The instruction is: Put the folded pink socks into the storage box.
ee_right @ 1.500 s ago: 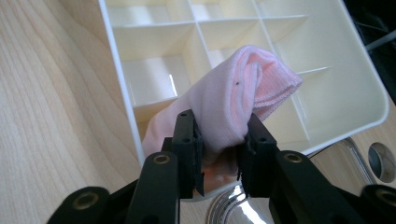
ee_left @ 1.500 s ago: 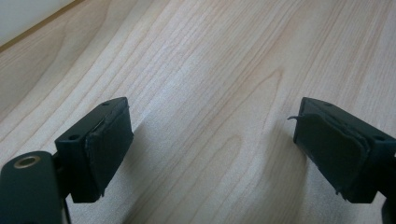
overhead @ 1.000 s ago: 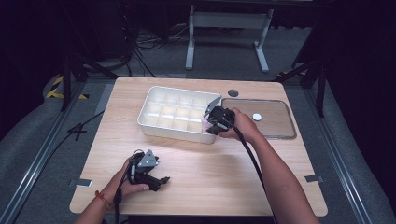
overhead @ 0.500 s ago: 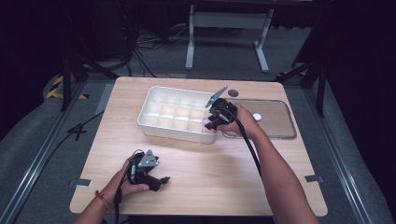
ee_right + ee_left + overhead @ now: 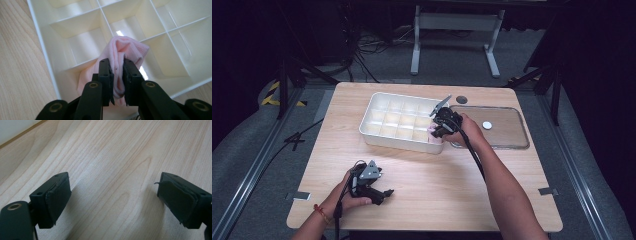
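My right claw [image 5: 117,75] has just been closing, and its jaws now pinch a fold of the pink cloth [image 5: 127,50] between them, the fabric squeezed flat where the pads meet it and bulging loose above. The cloth sits over the white divided tray [image 5: 45,50], at the corner compartment nearest the clear lid [image 5: 507,131] that lies flat on the table beside it; from the high view the pink [image 5: 432,132] peeks out under my right claw [image 5: 443,126] at the tray [image 5: 377,131] rim. I judge this cloth to be very light and wholly limp: it won't hold a shape, it will drape and trail over the thin dividers, and it won't break or slip much against the rubber pads. The risk is that a loose end snags on a divider wall or hangs outside the compartment. A bunched fold near its middle, as I have it, seems the best place to hold, since an edge grip would leave most of it dangling. My left claw [image 5: 371,186] rests low over the bare wooden table [image 5: 112,157], well apart from the tray, its jaws standing wide with nothing between them.
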Available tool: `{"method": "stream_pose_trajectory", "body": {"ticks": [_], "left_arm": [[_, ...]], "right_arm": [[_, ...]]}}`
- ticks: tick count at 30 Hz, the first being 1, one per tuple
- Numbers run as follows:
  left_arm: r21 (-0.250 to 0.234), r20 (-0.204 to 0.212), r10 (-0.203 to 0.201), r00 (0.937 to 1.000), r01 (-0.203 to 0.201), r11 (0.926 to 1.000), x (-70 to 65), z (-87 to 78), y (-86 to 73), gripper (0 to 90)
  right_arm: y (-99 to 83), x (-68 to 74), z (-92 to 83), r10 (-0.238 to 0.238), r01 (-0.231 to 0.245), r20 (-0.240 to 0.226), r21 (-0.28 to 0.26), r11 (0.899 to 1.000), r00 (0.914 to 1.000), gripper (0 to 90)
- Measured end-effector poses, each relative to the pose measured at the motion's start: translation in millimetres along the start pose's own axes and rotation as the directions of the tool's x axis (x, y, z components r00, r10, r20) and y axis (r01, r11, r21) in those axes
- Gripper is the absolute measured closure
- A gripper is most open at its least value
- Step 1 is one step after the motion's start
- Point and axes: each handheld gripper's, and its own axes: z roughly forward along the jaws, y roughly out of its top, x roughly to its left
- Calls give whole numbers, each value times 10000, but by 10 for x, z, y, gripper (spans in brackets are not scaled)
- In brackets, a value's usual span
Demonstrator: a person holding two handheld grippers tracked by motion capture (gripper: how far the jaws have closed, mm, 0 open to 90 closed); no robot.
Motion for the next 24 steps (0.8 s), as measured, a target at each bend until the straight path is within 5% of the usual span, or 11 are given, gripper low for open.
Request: {"method": "stream_pose_trajectory", "body": {"ticks": [10, 17, 24], "left_arm": [[-15, 4, -1, 10000, 1, 10000, 0, 1, 0, 118], [-14, 4, 0, 10000, 0, 10000, 0, 1, 0, 118], [-13, 0, 1, 10000, -1, 10000, 0, 1, 0, 118]], "right_arm": [[-11, -19, 69, 262, -251, -258, 422, 9988, 9993, 821], [39, 16, 178, 108, -57, -363, 1390, 9903, 9993, 836], [41, -35, 217, 327, -215, -726, 1494, 9885, 9968, 838]]}}
